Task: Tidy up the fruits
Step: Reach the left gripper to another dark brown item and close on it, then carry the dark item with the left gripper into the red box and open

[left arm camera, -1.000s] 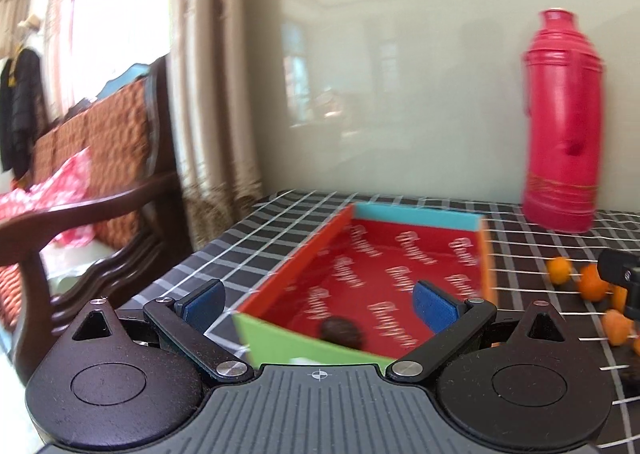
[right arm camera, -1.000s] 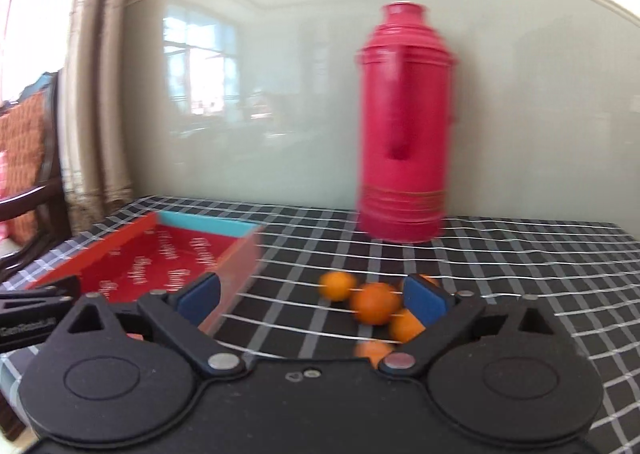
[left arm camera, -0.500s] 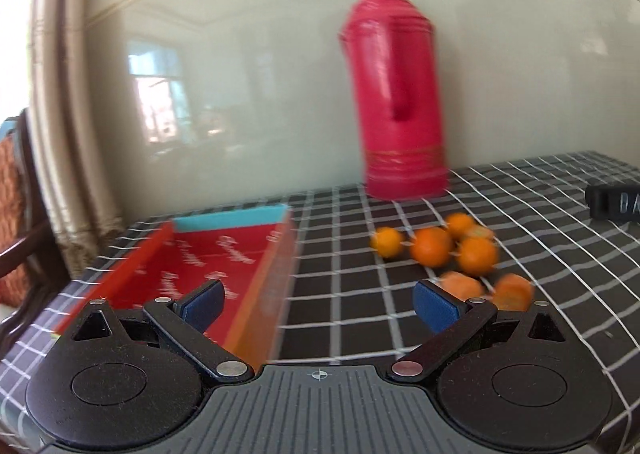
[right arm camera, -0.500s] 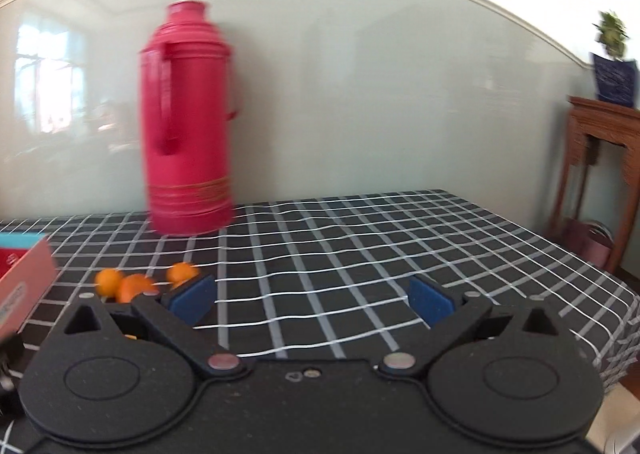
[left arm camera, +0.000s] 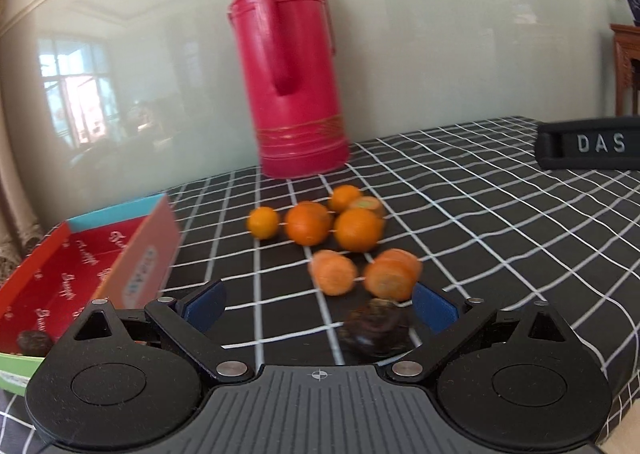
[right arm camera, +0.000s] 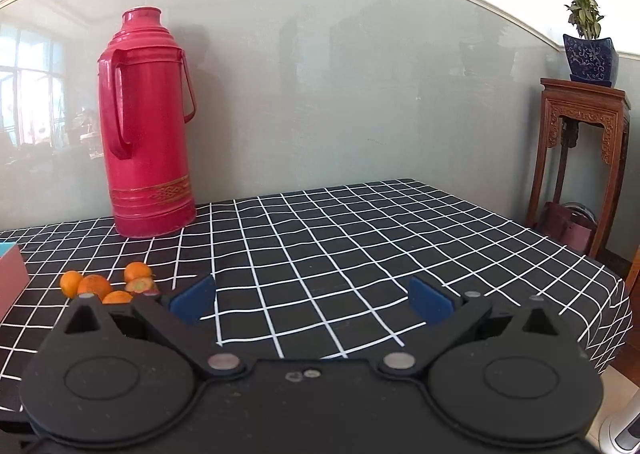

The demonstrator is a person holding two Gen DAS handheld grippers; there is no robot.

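Note:
Several oranges (left arm camera: 308, 223) and carrot-like orange pieces (left arm camera: 334, 272) lie clustered on the black checked tablecloth (left arm camera: 480, 222). A dark brown fruit (left arm camera: 376, 328) sits nearest me, just inside the right finger of my open left gripper (left arm camera: 320, 304), untouched. A red-lined box (left arm camera: 80, 266) at the left holds another dark fruit (left arm camera: 34, 342) in its near corner. In the right wrist view my right gripper (right arm camera: 312, 298) stands open over bare cloth, with the oranges (right arm camera: 94, 286) off to its left.
A tall red thermos (left arm camera: 292, 66) stands behind the fruit by the glossy wall. The other gripper's black body (left arm camera: 588, 144) marked DAS shows at the right. A carved wooden stand (right arm camera: 580, 150) with a potted plant (right arm camera: 588, 42) stands beyond the table's right edge.
My left gripper swung right from above the box to the fruit cluster, and the dark fruit came between its fingers. My right gripper turned right, away from the oranges, toward bare cloth.

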